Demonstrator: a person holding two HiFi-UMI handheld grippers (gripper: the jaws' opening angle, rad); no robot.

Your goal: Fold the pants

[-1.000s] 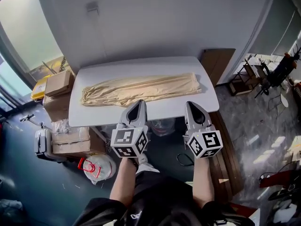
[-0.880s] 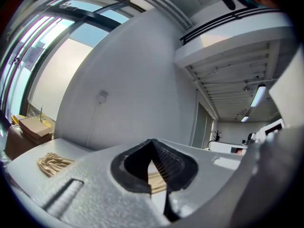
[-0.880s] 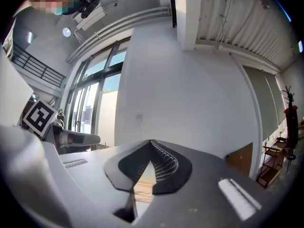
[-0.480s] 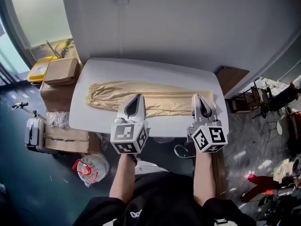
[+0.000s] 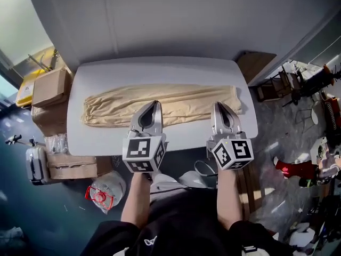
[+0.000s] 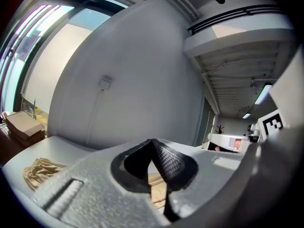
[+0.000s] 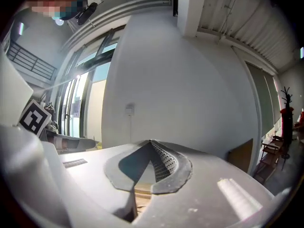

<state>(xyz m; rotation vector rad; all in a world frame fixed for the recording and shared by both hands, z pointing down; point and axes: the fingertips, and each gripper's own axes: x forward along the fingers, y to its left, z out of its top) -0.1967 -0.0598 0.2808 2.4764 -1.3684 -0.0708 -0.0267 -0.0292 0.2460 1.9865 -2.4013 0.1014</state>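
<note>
Beige pants (image 5: 176, 103) lie flat lengthwise on the white table (image 5: 160, 68), gathered cuffs to the left and the wider end to the right. My left gripper (image 5: 155, 103) hovers over the near edge of the pants around the middle, jaws closed together with nothing in them. My right gripper (image 5: 219, 105) hangs over the right part of the pants, also shut and empty. In the left gripper view the closed jaw tips (image 6: 152, 141) point at the wall, with the cuffs (image 6: 40, 170) low at left. The right gripper view shows its tips (image 7: 151, 141) meeting, a strip of fabric (image 7: 142, 194) below.
Cardboard boxes (image 5: 50, 87) are stacked left of the table, with a suitcase (image 5: 34, 161) and a bag with red handles (image 5: 106, 188) on the floor. A wooden board (image 5: 256, 65) leans at the right, chairs and clutter (image 5: 298, 81) beyond. A grey wall backs the table.
Both grippers have come forward from in front of the table's near edge to over the pants, staying shut. The pants have not moved.
</note>
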